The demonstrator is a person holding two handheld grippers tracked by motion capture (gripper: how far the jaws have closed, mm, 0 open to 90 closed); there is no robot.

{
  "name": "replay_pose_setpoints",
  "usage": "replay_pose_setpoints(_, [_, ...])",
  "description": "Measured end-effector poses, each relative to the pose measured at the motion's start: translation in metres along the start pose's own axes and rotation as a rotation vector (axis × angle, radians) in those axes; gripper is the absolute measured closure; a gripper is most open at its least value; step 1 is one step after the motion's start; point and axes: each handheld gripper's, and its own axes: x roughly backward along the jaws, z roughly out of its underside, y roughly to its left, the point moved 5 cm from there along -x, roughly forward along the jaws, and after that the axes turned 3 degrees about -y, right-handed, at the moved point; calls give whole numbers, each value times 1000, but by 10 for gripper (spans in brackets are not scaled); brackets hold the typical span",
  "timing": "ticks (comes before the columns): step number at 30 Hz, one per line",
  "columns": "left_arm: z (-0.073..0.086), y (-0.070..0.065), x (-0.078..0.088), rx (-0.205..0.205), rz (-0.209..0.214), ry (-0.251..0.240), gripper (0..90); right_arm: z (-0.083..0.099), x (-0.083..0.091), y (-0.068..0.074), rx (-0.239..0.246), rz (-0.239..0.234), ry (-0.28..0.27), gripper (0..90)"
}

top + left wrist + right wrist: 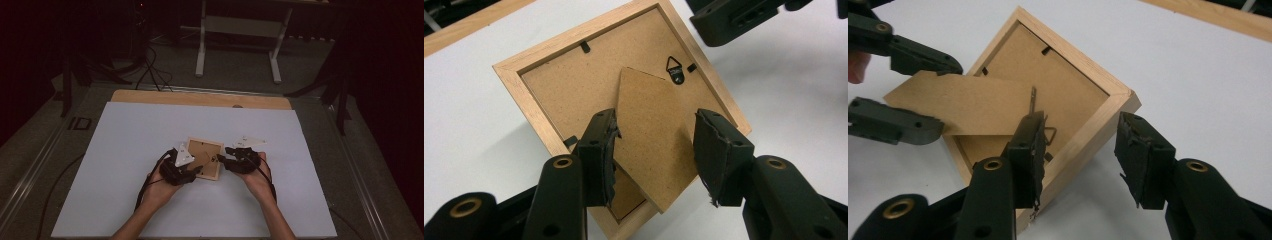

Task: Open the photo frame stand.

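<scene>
Your left gripper [654, 150] straddles the cardboard easel stand [651, 145] on the back of a small wooden picture frame [544, 107], one jaw on each long edge and apparently pressing it, probably so the stand stays swung up off the backing board. From there, the frame lies face down on the white table sheet [125, 150], back upward so its clips and hanger can be reached. Your right gripper [1080, 155] sits at about three o'clock from the frame in the high view, jaws apart around the frame's near corner without clamping it; the gap on the outer side is plain. A small metal hanger [675, 70] sits near the frame's top edge.
</scene>
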Motion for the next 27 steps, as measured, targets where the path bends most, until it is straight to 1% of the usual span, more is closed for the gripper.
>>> replay_pose_setpoints(3, [2,-2,1,-13,-13,-15,531,1,-3,-2,-9,-2,7,527])
replay_pose_setpoints(9, [5,-6,3,-47,-36,-29,530,-2,-9,-4,-50,-22,15,487])
replay_pose_setpoints(10, [5,-7,3,-50,-39,-31,530,-3,-10,-4,-51,-28,15,478])
replay_pose_setpoints(13, [7,-8,4,-65,-48,-34,529,-5,-12,-5,-58,-26,25,458])
replay_pose_setpoints(18, [9,-9,5,-74,-54,-50,529,-5,-17,-10,-101,-57,35,444])
replay_pose_setpoints(20, [10,-10,6,-80,-55,-57,529,-4,-19,-11,-109,-72,43,452])
replay_pose_setpoints(27, [11,-11,7,-96,-53,-61,528,-4,-19,-14,-151,-124,29,477])
